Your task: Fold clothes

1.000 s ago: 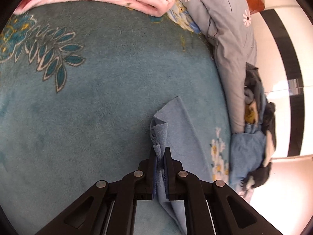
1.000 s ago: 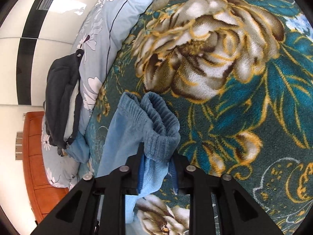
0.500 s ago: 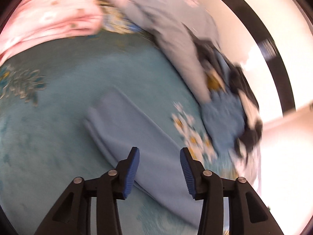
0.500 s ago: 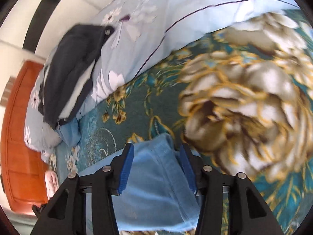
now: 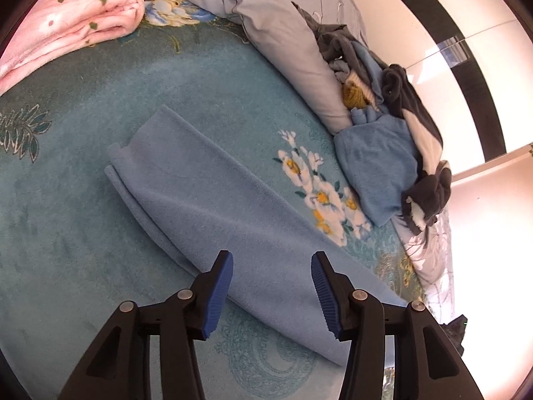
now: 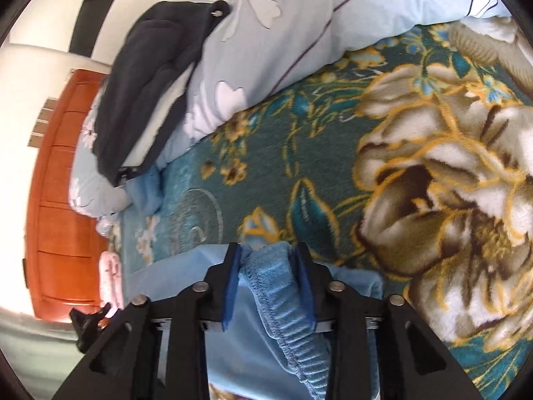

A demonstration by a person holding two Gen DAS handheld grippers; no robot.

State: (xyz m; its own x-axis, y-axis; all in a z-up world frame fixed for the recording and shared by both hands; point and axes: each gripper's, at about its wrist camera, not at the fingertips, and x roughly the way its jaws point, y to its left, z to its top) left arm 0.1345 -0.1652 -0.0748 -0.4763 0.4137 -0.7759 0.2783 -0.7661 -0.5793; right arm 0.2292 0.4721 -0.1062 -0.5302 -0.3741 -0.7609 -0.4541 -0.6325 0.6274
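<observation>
Bed [image 5: 66, 233]: teal floral blanket. Grey-blue floral quilt [image 5: 283, 33] along far edge. Pink blanket [image 5: 66, 30], far left. Light blue trousers [image 5: 213, 206]: folded lengthwise, flat mid-bed. Clothes pile [image 5: 393, 126], right, against quilt. Left gripper [image 5: 271, 295]: fingers spread, above trousers. Right gripper [image 6: 268, 286]: fingers part-open astride trousers' elastic waistband [image 6: 279, 300]; grip cannot be told.

Grippers: you are holding two, the left gripper [image 5: 271, 291] and the right gripper [image 6: 266, 281].
Light blue fleece trousers [image 5: 213, 206]: you are looking at one pair, lying on the bed.
Teal floral blanket [image 5: 66, 220]: one is covering the bed.
Pink folded blanket [image 5: 70, 30]: one is lying at the bed's far end.
Flowered grey-blue quilt [image 5: 276, 23]: one is bunching along the edge.
Heap of unfolded clothes [image 5: 393, 126]: one is sitting against the quilt.
Dark padded jacket [image 6: 150, 80]: one is lying on the quilt.
Wooden headboard [image 6: 60, 200]: one is showing.
</observation>
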